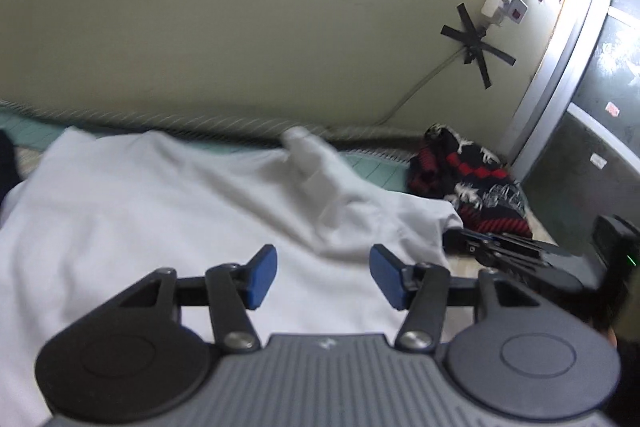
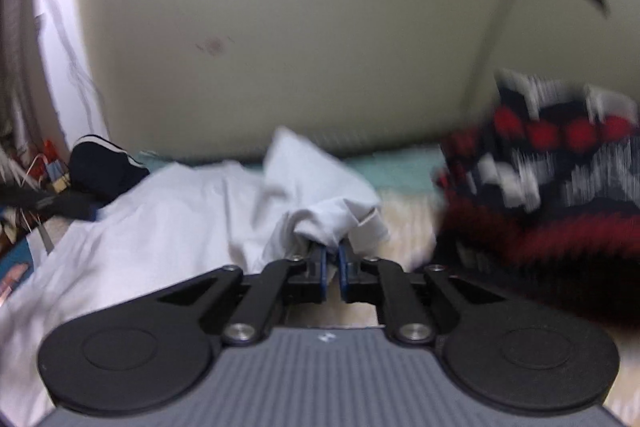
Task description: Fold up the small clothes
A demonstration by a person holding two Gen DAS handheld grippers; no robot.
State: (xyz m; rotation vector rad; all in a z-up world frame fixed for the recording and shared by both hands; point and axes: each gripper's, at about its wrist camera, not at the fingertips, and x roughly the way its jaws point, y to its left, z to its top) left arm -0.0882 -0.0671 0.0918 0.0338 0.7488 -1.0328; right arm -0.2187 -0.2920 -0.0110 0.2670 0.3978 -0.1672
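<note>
- One white garment (image 1: 132, 211) lies spread over a bed, its long axis running from the left edge toward a red-and-black patterned blanket (image 1: 476, 183) on the right; a bunched sleeve-like end rises near the wall.
- Right gripper (image 2: 331, 254) is clamped on a crumpled corner of the cloth; only the right wrist view shows this pinch, and a dark folded garment (image 2: 105, 159) at far left.
- Left gripper (image 1: 323, 269) hangs parted above the smooth cloth, holding nothing.
- The fabric looks plain, pale and softly wrinkled.
</note>
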